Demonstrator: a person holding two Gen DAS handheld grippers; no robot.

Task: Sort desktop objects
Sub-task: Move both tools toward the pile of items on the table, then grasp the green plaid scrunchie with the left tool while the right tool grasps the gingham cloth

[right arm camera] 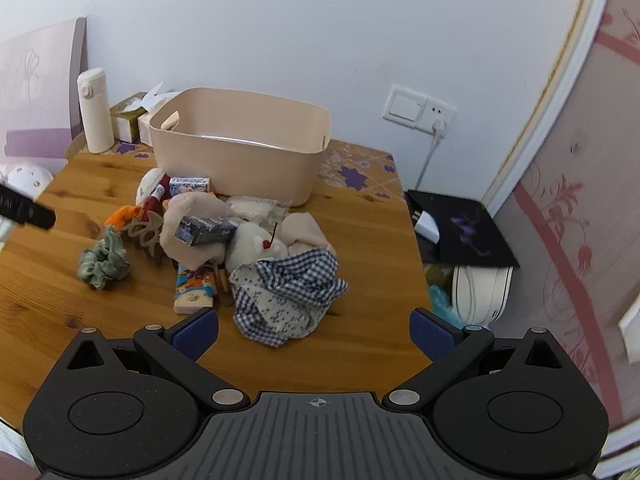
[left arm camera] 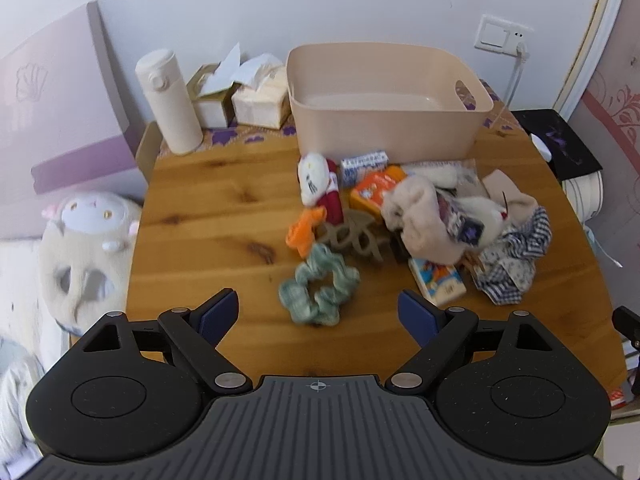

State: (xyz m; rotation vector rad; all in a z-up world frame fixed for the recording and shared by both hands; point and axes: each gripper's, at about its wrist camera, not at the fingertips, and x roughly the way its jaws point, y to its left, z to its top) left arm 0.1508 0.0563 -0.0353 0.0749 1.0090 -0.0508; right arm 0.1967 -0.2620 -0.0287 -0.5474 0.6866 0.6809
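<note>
The green scrunchie (left arm camera: 318,292) is found lying flat on the wooden counter (left arm camera: 208,208), at the near-left edge of the heap of small things, well in front of the beige bin (left arm camera: 384,120). It is seen straight ahead of the left claw (left arm camera: 318,316), just beyond and between its blue pads, which are held wide apart with nothing between them; being a ring, it offers no clear long axis. The left claw is judged the nearer one. The right claw (right arm camera: 314,334) is likewise spread and empty, and the checked cloth (right arm camera: 288,292) is met just ahead of it, right of the scrunchie (right arm camera: 104,260). Behind the scrunchie, toward the bin, a tan hair clip (left arm camera: 352,236), an orange fabric piece (left arm camera: 304,232), a white plush cat (left arm camera: 316,180) and small cartons are piled touching one another. The bin appears empty. Left of the bin, a cream flask (left arm camera: 170,100) and tissue boxes (left arm camera: 244,96) are stood against the white wall, and a wall socket (left arm camera: 502,36) is mounted to the bin's right.
</note>
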